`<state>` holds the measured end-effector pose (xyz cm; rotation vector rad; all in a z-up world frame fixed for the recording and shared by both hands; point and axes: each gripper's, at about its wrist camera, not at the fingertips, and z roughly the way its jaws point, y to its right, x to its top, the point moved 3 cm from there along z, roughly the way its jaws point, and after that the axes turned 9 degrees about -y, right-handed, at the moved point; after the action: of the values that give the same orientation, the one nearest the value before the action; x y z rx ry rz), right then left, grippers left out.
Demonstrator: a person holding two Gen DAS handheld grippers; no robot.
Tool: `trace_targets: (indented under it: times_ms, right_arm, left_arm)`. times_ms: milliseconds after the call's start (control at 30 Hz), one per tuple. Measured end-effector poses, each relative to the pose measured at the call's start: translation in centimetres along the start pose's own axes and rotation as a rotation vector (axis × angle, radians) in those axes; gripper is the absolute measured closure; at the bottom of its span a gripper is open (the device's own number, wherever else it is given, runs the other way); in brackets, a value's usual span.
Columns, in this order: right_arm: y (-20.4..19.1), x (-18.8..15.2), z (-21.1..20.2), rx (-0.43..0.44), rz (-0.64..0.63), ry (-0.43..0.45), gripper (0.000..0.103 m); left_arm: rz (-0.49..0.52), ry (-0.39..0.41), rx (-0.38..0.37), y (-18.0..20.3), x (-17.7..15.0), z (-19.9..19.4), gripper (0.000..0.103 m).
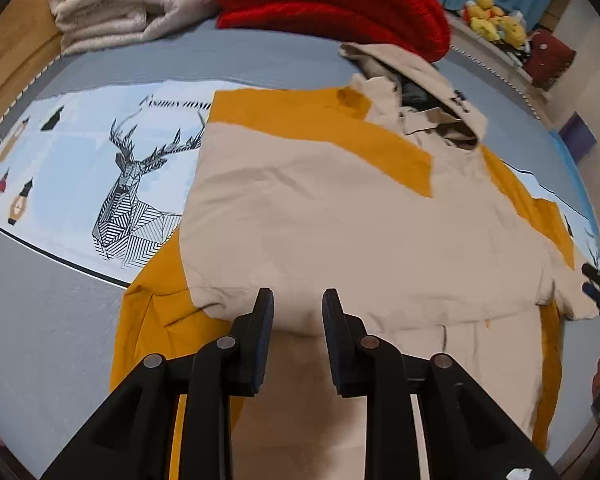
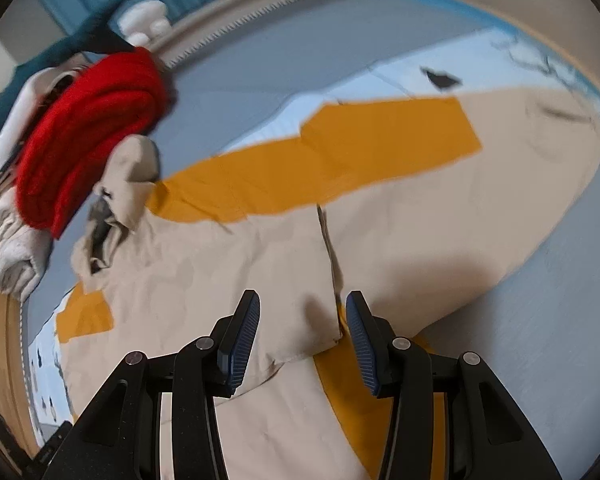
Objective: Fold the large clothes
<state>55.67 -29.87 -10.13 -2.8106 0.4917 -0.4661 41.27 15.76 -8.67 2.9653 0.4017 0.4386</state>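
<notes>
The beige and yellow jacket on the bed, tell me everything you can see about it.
The jacket is a hooded one in beige and mustard-yellow panels of thin woven-looking cloth. It lies spread flat on the bed, partly folded, sleeves laid across the body. Its hood lies crumpled against a folded red knit. Neither gripper grips it.

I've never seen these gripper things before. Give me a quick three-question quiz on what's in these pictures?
1. True or false: the left gripper is clamped on cloth.
2. Which colours make up the hooded jacket spread on the bed? A) beige and mustard B) red and white C) blue and black
3. Fill in: the folded red knit lies beside the jacket's ____.

Key: 1 false, both the left and right gripper stand open over the fabric; 2 A; 3 hood.
</notes>
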Motion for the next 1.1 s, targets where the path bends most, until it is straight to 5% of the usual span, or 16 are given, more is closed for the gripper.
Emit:
trace_targets:
  times_ms: [200, 500, 700, 833, 1100]
  right_arm:
    - [1.1, -0.5, -3.1, -0.023, -0.066, 0.049, 0.056]
    - [9.0, 1.0, -5.2, -0.055, 0.015, 0.095, 0.059]
    - [16.5, 3.9, -6.2, -0.070, 0.101, 0.162, 0.067]
    - [22.5, 5.9, -7.4, -0.109, 0.161, 0.240, 0.082]
    - [32.9, 8.5, -6.0, -0.164, 0.332, 0.223, 0.080]
  left_arm:
    - [0.045, 0.017, -0.011, 2.2, -1.4, -0.8, 0.081]
    - [0.094, 0.007, -0.030, 4.7, -3.0, -0.1, 0.081]
    - [0.099, -0.008, -0.036, 5.5, -2.3, 1.1, 0.081]
    - [0.114, -0.019, -0.032, 5.9, -1.7, 2.0, 0.081]
    - [0.129, -0.048, -0.019, 6.3, -0.4, 4.2, 0.081]
